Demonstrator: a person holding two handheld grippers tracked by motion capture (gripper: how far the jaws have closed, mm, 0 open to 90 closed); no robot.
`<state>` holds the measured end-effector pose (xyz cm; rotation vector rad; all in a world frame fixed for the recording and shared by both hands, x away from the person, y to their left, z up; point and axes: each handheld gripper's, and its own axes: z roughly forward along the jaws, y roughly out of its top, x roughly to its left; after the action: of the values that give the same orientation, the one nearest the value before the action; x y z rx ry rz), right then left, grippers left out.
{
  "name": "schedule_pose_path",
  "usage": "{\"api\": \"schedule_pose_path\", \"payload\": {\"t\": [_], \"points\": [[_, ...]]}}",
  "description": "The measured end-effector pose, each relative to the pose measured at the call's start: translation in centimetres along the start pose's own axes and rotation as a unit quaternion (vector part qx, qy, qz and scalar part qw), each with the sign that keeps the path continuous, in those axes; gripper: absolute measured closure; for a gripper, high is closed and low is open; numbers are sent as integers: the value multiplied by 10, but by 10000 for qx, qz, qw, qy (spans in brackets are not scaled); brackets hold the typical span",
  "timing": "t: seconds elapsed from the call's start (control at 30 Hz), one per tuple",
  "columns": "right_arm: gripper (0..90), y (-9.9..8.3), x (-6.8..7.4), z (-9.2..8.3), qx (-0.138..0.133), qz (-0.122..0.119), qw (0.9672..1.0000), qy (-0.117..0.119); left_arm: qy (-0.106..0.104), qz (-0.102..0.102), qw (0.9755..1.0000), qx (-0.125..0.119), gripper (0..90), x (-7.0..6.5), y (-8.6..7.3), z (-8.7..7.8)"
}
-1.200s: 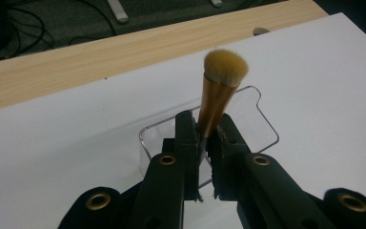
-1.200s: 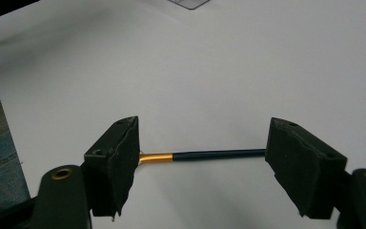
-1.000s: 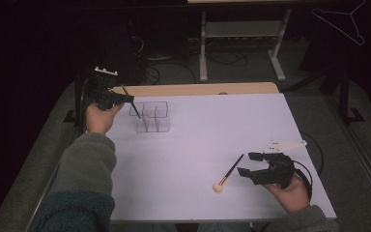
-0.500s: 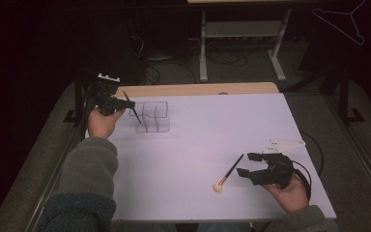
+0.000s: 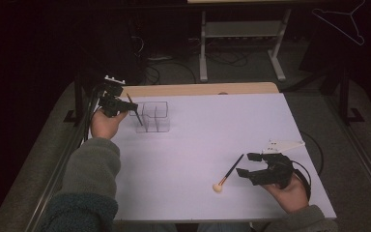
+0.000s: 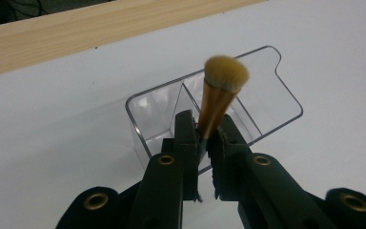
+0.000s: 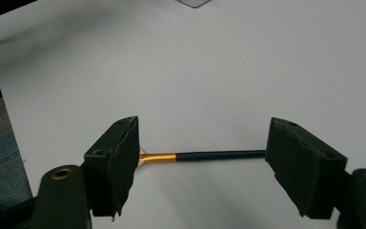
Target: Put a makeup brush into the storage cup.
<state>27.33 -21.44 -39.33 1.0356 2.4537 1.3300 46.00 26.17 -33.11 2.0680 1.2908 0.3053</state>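
Two makeup brushes are in play on a white table top (image 5: 198, 145) edged at its far side by a pale wooden strip (image 5: 198, 89). At the far left corner, the left gripper (image 5: 125, 104) is clenched on a slim brush with a gold ferrule and a tan, rounded bristle head (image 6: 225, 75); the left gripper view shows its two black jaws pinched on the brush just below the ferrule, the bristles pointing away from the camera. Directly beyond the bristle head stands a clear plastic organiser with an inner divider (image 6: 259, 102), upright on the white surface. In the high view the brush's dark handle (image 5: 134, 110) slants down beside the organiser's (image 5: 154, 116) left wall; whether the two touch cannot be told. The person's left hand (image 5: 105, 124) grips the tool, its grey-green sleeve (image 5: 89, 169) running in from the bottom edge.

Near the right front of the table, the right gripper (image 5: 247, 164) sits released, jaws spread wide, held low over the surface by the right hand (image 5: 287, 193). A second brush with a dark handle, gold band and pale round head (image 5: 227, 175) lies flat on the table just to its left. The right gripper view shows that brush (image 7: 205, 155) lying crosswise between the two open jaws, its head hidden behind one of them.
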Motion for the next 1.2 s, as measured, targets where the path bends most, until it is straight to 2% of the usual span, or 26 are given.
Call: {"api": "schedule_pose_path", "payload": {"t": [0.27, 0.47, 0.67, 0.77, 1.03, 1.2], "points": [[262, 0, 0, 0, 4, 8, 10000, 5, 91, 100, 9998, 108, 793, -2, -1, 4], [262, 0, 0, 0, 6, 13, 10000, 4, 306, 136, 9994, 86, 631, -2, -1, -4], [261, 1, 1, 1, 12, -1, 10000, 7, 438, 116, 9990, 62, 550, 2, -2, -12], [262, 1, 2, 1, 12, -20, 10000, 4, 440, 140, 9989, 33, 543, 3, -5, -15], [262, 1, 2, 1, 27, -11, 10000, -9, 387, 16, 9992, 1, 511, 8, -15, -18], [261, 1, 1, 2, 43, 2, 10000, -36, 325, 119, 9994, -37, 505, 5, -21, -23]]}}
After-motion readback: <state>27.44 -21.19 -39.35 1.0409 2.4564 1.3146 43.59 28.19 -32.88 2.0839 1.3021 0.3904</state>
